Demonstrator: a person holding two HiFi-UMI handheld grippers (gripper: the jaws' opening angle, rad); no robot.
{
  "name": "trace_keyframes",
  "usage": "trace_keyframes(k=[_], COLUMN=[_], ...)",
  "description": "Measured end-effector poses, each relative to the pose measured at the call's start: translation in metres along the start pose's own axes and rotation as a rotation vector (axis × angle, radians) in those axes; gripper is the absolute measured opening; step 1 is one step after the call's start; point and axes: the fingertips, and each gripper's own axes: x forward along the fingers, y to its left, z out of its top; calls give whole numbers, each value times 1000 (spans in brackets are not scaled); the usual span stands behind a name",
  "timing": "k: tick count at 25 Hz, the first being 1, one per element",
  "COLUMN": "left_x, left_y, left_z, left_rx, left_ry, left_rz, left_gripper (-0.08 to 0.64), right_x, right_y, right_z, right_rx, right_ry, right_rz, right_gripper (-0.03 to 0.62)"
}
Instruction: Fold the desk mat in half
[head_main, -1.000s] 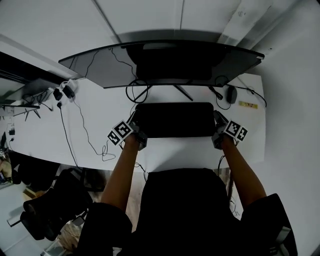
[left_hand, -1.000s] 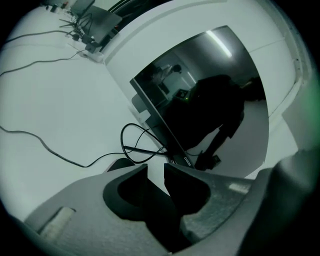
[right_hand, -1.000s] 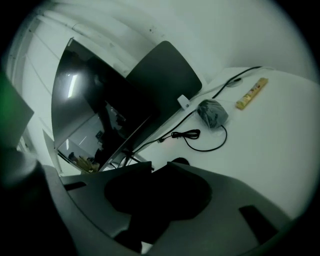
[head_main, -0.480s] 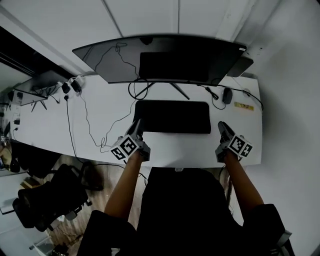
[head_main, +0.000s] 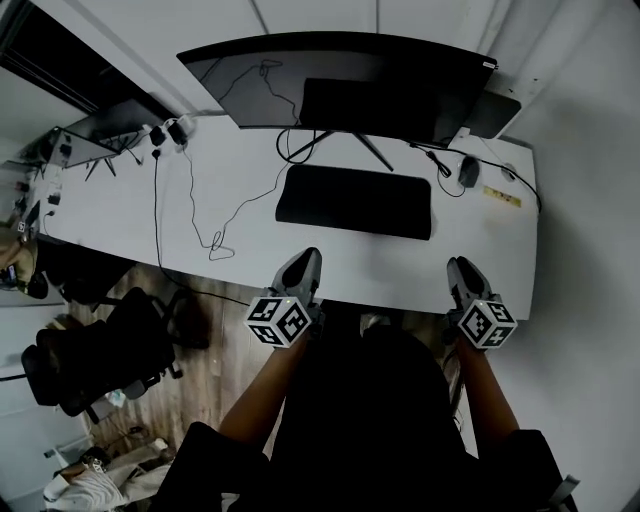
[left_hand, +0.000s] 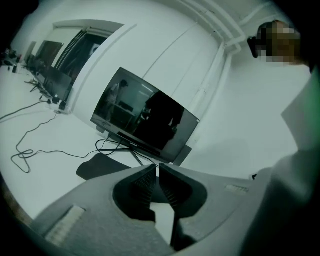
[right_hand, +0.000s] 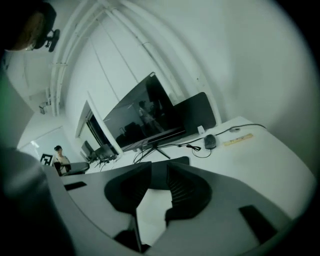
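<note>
Lying flat on the white table (head_main: 250, 190), the black desk mat (head_main: 355, 202) is shown just in front of the stand of the monitor (head_main: 340, 80), with its long sides running left to right. Whether it is already doubled over cannot be told from its outline.

Both grippers are held above the near edge of the table, well apart from the mat and touching nothing. The left gripper (head_main: 304, 262) is seen with its jaws just closed, the ribbed tips brought together with nothing between them. The right gripper (head_main: 460, 268) is seen with a narrow gap between its jaws, and that gap is empty.

The mat is judged to be light, thin and limp. It is expected to bend readily but to cling flat to the table, so an edge must be pried up before it can be pinched. A grippy underside is assumed, so lifting is preferred to dragging. The two near corners are suggested as holds, one for each gripper, so that the near edge can be raised evenly and carried over to the far edge.

A loose cable (head_main: 215, 235) to the left and a mouse (head_main: 470, 172) to the right are noted, both lying off the mat.
</note>
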Motion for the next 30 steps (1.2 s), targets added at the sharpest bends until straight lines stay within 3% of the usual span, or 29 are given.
trace_keyframes(k=[4, 9, 16, 19, 22, 30], left_x=[-37, -80, -110, -122, -142, -232], left_y=[-22, -31, -46, -43, -37, -16], left_z=[-15, -20, -13, -14, -17, -35], left_rx=[82, 137, 225, 196, 213, 208], left_ry=[-3, -32, -46, -54, -53, -24], left_rz=[17, 52, 25, -16, -51, -181], left_gripper=[22, 21, 21, 21, 21, 21], right_x=[-20, -39, -74, -84, -92, -127], right_y=[26, 59, 97, 117, 139, 227], right_z=[-18, -43, -52, -60, -72, -123], right_rx=[-101, -159, -211, -262, -293, -270], right_ry=[9, 34, -19, -27, -36, -84], right_rz=[56, 118, 115, 94, 51, -69], right_gripper=[77, 77, 77, 77, 77, 65])
